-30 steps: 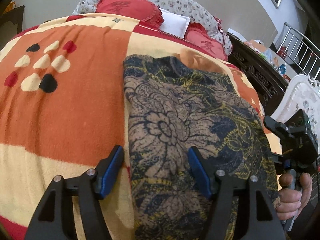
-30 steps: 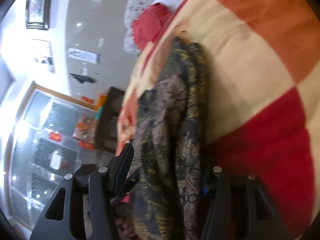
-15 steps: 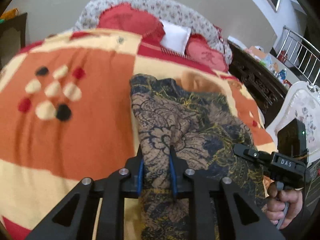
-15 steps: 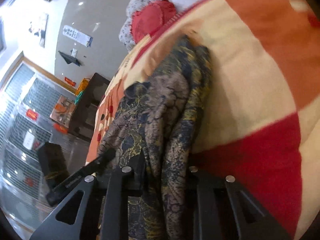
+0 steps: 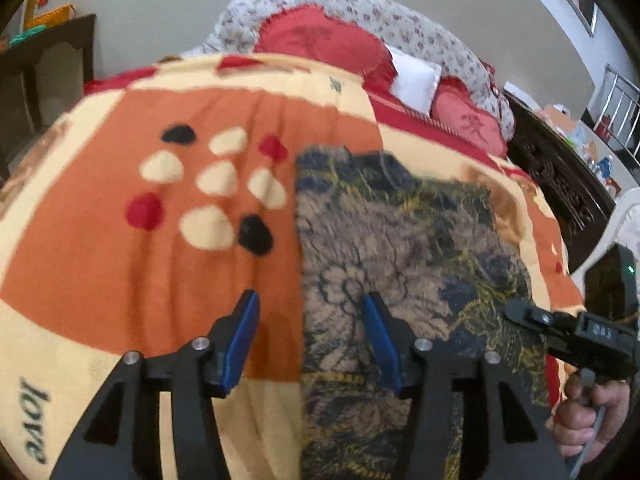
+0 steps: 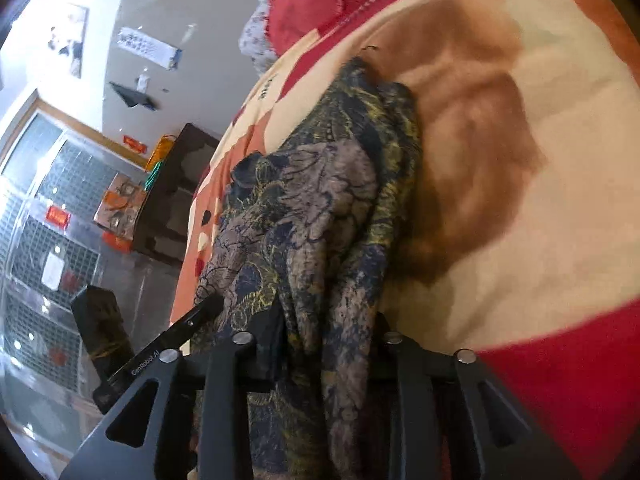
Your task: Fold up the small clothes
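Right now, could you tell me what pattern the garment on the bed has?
The garment has a tan floral print with navy and yellow; the left wrist view shows it best.

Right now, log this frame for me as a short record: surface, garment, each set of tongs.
surface: orange and cream blanket
garment: patterned garment lying on the blanket, right side bunched up
left tongs: open, jaws just been opening; garment's left edge between them, not gripped
right tongs: closed on bunched fabric, jaws just eased open slightly

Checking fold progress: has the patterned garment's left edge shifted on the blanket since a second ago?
Yes. In the left wrist view the garment has a straighter left edge, which now lies closer to the blanket's spotted patch than before.
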Tool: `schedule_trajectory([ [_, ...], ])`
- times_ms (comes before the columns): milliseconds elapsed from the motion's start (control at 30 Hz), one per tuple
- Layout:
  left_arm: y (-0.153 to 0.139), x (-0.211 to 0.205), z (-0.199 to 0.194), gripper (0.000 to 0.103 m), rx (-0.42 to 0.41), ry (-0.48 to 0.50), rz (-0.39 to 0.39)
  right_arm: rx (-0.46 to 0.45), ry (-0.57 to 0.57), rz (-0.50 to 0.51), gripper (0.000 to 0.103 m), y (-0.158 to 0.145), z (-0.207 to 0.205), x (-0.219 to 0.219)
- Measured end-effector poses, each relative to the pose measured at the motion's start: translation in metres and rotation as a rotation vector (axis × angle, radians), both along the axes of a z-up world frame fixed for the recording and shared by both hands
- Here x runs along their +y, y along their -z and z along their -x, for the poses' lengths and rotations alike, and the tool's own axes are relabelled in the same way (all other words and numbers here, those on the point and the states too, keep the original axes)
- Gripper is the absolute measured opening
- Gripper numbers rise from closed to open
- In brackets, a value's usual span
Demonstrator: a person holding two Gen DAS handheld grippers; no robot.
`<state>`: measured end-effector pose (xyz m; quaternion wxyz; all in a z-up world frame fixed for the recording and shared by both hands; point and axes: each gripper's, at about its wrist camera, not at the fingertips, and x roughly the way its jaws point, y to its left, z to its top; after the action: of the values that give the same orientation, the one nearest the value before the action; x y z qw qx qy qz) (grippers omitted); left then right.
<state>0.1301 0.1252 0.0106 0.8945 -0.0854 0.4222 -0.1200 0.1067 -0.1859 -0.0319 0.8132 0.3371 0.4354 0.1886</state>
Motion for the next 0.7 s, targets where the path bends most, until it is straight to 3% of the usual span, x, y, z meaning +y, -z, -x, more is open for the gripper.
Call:
schedule_trajectory([
  [100,-0.023,0.005,0.007,0.062,-0.073,-0.040,-0.006,-0.054,-0.002,0.133,0.030,-0.030,0.017,0.000],
  [200,-0.045,-0.005,0.014,0.063,-0.147,-0.026,0.010,-0.191,0.056,0.386,0.030,-0.073,0.036,0.017],
  [267,-0.051,-0.017,0.014,0.064,-0.173,-0.011,-0.001,-0.255,0.074,0.529,0.029,-0.094,0.041,0.041],
  [333,-0.047,-0.033,0.005,0.065,-0.147,0.012,-0.010,-0.310,0.046,0.599,0.020,-0.103,0.038,0.066],
  [500,-0.004,-0.055,-0.030,0.061,0.001,-0.042,-0.107,-0.175,0.012,0.671,0.004,-0.063,-0.003,0.095],
  [600,0.028,-0.058,-0.035,0.062,0.052,-0.061,-0.148,-0.096,0.015,0.679,0.002,-0.026,-0.016,0.088],
  [700,0.032,-0.061,-0.029,0.063,-0.006,-0.069,-0.163,-0.156,0.010,0.643,0.000,-0.013,-0.012,0.078],
])
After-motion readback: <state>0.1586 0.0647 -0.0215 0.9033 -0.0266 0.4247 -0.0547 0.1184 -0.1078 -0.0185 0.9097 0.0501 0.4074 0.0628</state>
